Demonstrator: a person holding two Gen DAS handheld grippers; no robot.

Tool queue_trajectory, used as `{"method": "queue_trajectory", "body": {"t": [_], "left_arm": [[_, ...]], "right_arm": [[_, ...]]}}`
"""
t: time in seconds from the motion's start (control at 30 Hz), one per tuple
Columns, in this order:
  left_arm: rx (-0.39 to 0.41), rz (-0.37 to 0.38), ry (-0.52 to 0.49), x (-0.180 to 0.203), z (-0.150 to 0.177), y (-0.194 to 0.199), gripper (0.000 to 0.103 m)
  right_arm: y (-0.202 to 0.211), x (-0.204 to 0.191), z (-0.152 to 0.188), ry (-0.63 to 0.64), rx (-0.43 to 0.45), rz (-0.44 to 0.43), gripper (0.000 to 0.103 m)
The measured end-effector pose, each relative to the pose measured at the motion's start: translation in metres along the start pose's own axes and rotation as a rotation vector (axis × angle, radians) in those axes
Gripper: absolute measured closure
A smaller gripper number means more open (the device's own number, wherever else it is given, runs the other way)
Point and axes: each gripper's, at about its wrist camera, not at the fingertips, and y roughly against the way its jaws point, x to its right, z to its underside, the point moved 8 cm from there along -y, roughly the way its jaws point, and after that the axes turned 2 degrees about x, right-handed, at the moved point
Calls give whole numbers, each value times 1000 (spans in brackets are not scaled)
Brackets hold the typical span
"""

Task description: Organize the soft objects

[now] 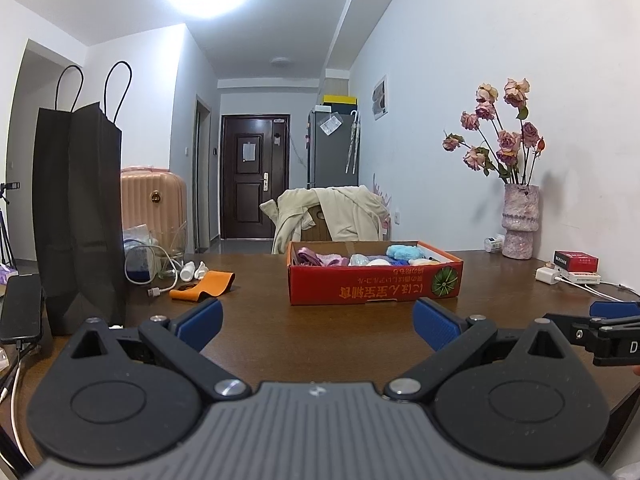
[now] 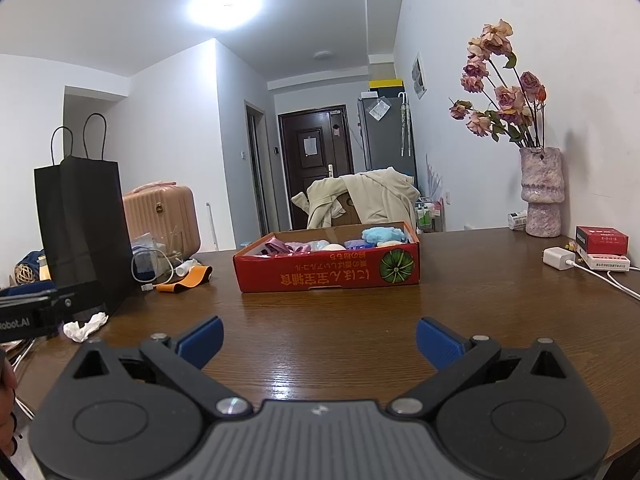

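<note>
Left hand-held gripper (image 1: 318, 326): we see its blue pads spread wide above the counter, with nothing between them.
Right hand-held gripper (image 2: 319, 340): ours here is spread just as wide and grips nothing; its tip also shows at the right edge of the left view.
Counter (image 2: 360, 320): dark brown wood, bare in front of both tools.
Tissue (image 2: 85, 326): a crumpled white scrap near the left edge, just beside the foot of the black paper bag (image 2: 82, 224).
Orange strap (image 1: 204, 285): it lies flat on the counter, left of the box, next to a white cable (image 1: 158, 276).
Red box (image 1: 374, 280): a shallow cardboard tray straight ahead, well apart from both tools.
Soft things (image 1: 403, 251): we count a fluffy blue piece, pink and purple pieces and a white one, all inside the box.
Vase (image 2: 542, 192): it stands by the far right wall, holding dried roses.
</note>
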Motion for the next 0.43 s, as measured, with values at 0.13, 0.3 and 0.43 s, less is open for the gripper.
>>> {"method": "queue_trajectory", "body": {"t": [0.13, 0.3, 0.43], "left_arm": [[2, -1, -2, 0, 0, 1, 0], [49, -9, -7, 0, -9, 8, 0], [70, -28, -11, -1, -13, 10, 0]], "right_arm": [[1, 1, -1, 1, 5, 2, 0], [4, -3, -4, 22, 32, 7, 0], [10, -8, -10, 51, 72, 2, 0]]}}
